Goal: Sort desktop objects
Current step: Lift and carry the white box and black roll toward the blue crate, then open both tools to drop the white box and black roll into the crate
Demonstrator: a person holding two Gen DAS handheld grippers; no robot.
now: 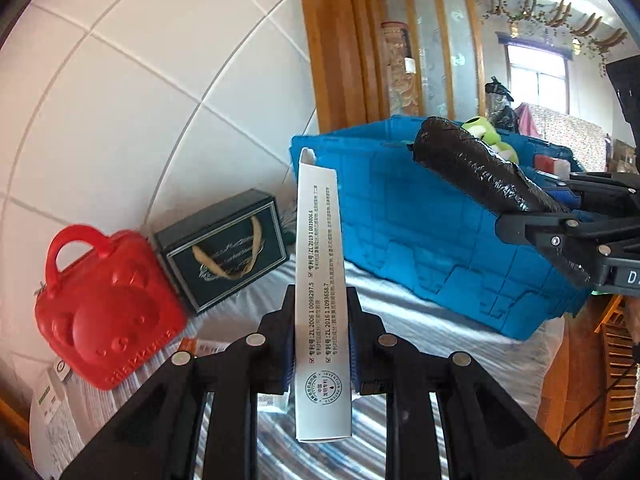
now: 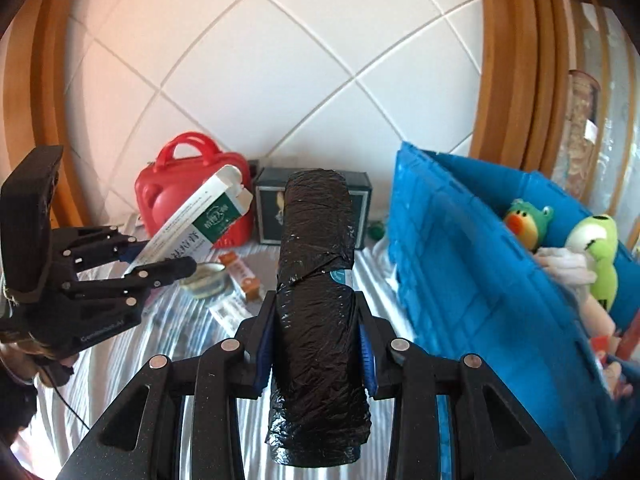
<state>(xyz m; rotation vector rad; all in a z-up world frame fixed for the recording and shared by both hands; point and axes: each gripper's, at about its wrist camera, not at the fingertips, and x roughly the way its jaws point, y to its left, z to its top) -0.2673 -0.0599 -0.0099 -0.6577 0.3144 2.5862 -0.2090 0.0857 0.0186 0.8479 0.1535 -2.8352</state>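
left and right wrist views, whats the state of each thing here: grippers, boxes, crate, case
left gripper: jaws shut on the white carton
white carton: held off the table, top flap open
right gripper: jaws shut on the black bag roll
black bag roll: rolled up, held in the air
blue crate: open, plush toys inside
red case: closed, upright
dark gift box: closed, against the wall

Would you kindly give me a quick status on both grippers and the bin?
Left gripper shut on white carton. Right gripper shut on black bag roll. Blue bin to the right, plush toys inside. Nothing blocking.
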